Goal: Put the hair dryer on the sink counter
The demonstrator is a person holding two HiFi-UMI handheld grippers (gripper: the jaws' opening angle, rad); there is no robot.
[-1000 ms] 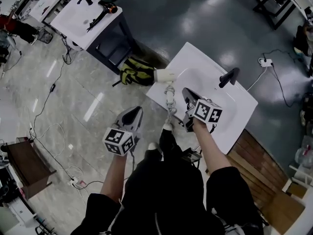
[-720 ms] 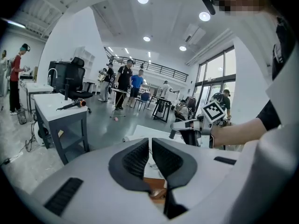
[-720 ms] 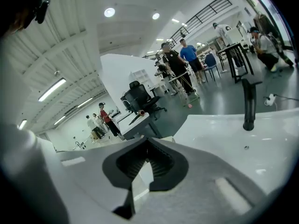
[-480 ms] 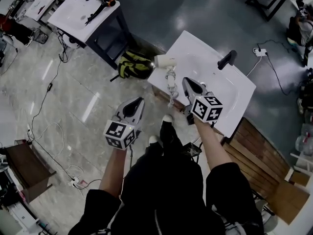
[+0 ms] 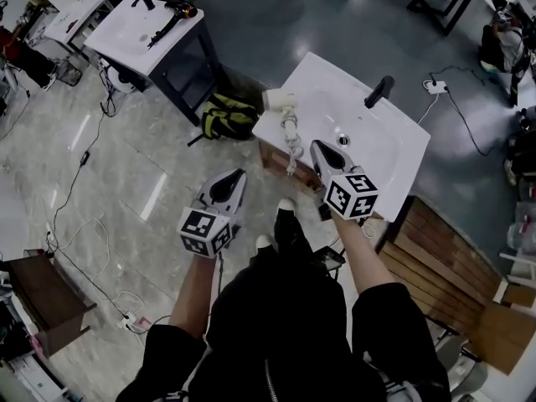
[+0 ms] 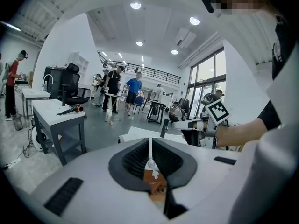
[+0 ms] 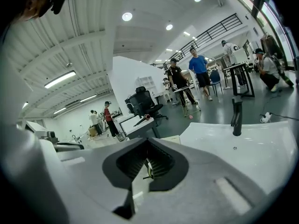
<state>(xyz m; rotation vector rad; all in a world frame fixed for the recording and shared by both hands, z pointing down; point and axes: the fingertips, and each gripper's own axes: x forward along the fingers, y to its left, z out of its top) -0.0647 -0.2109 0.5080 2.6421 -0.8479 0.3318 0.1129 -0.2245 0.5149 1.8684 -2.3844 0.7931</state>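
A white hair dryer (image 5: pixel 280 100) lies on the left corner of the white sink counter (image 5: pixel 381 162), and its coiled cord (image 5: pixel 291 145) hangs over the front edge. My right gripper (image 5: pixel 317 146) hovers over the counter's front edge just right of the cord, shut and holding nothing. My left gripper (image 5: pixel 235 175) is over the floor left of the counter, shut and empty too. In the left gripper view, past the gripper's (image 6: pixel 149 146) pads, the dryer (image 6: pixel 119 138) shows on the counter (image 6: pixel 140 133). The right gripper view shows this gripper (image 7: pixel 147 160) and the counter (image 7: pixel 252 139).
A black faucet (image 5: pixel 378 90) stands at the counter's back. A yellow-and-black bag (image 5: pixel 228 115) lies on the floor by the counter. Another table (image 5: pixel 134 28) carries a dark hair dryer (image 5: pixel 172 17). A wooden pallet (image 5: pixel 444 266) is at the right, and cables cross the floor. People stand in the background.
The counter and dryer sit higher in the head view. My right gripper has drawn back a little from the dryer. The dryer has stayed in place on the counter and both grippers have stayed shut.
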